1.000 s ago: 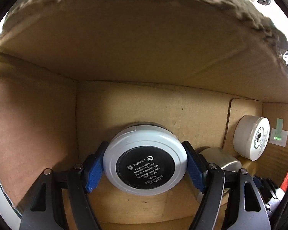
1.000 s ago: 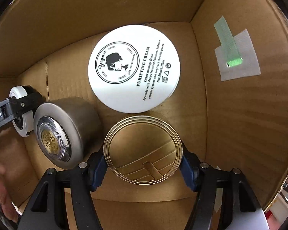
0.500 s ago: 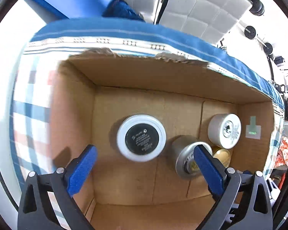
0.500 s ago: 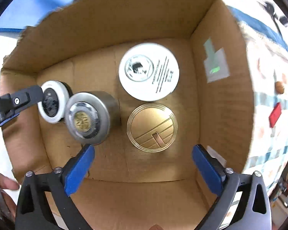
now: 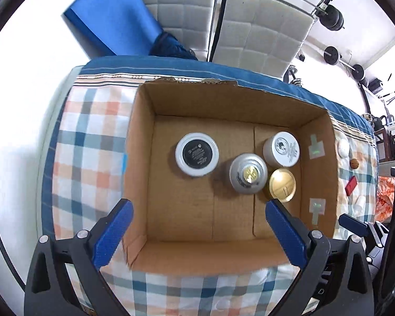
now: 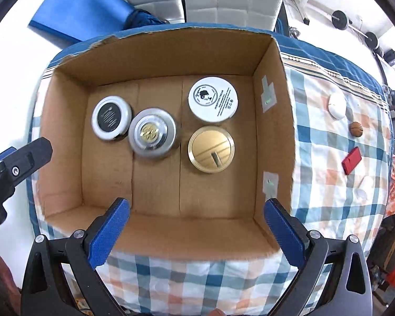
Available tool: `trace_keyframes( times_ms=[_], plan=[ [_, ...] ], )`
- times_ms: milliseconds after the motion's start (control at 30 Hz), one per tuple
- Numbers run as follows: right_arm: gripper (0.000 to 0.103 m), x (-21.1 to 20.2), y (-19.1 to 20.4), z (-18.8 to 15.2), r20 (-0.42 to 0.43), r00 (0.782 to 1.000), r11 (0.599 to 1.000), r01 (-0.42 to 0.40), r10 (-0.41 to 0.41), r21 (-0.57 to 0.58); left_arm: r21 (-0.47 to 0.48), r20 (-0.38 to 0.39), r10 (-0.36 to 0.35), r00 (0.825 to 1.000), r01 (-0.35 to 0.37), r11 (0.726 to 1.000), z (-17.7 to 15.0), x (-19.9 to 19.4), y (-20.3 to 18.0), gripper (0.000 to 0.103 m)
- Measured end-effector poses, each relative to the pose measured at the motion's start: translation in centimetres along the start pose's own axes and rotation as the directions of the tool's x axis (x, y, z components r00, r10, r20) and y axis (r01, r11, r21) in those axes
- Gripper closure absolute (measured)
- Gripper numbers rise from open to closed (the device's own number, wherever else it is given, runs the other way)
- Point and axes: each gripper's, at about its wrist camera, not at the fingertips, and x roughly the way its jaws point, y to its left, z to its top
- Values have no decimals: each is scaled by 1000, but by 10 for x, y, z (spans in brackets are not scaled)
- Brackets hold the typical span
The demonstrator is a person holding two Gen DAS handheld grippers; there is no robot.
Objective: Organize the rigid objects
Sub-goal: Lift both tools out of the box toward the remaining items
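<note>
An open cardboard box [image 5: 139, 173] [image 6: 273, 121] stands on a checked cloth. Inside lie a white jar with a black label [image 5: 197, 154] [image 6: 111, 118], a silver jar with a gold centre [image 5: 248, 176] [image 6: 152, 132], a white cream jar [image 5: 284, 149] [image 6: 213, 98] and a gold-lidded jar [image 5: 282, 184] [image 6: 211, 149]. My left gripper [image 5: 197, 231] is open and empty, above the box's near part. My right gripper [image 6: 194, 230] is open and empty above the box's near wall. One left finger [image 6: 21, 158] shows at the left of the right wrist view.
On the cloth right of the box lie a white round object [image 6: 337, 104], a small brown ball [image 6: 356, 129] and a red block [image 6: 351, 160]. White padded chairs [image 5: 260, 34] and a blue mat [image 5: 110, 18] stand behind the table. Weights [image 5: 334, 55] sit at far right.
A second ago each gripper was shut on a jar inside the box. Both let go, opened wide and pulled up and back out of the box; the jars stay on the floor.
</note>
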Motion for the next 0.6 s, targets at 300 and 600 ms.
trace_keyframes(
  times_ms=[300,600],
  plan=[
    [0,-57,-6,-39,93,996,1000,-14,15,-18,29,68,18,998,-20,999,-33,-43,-11,0],
    [0,-89,-21,-64,128,989,997,-64,69,-37,47,96,16,995,-21,999,-56,-73,-27,0]
  ],
)
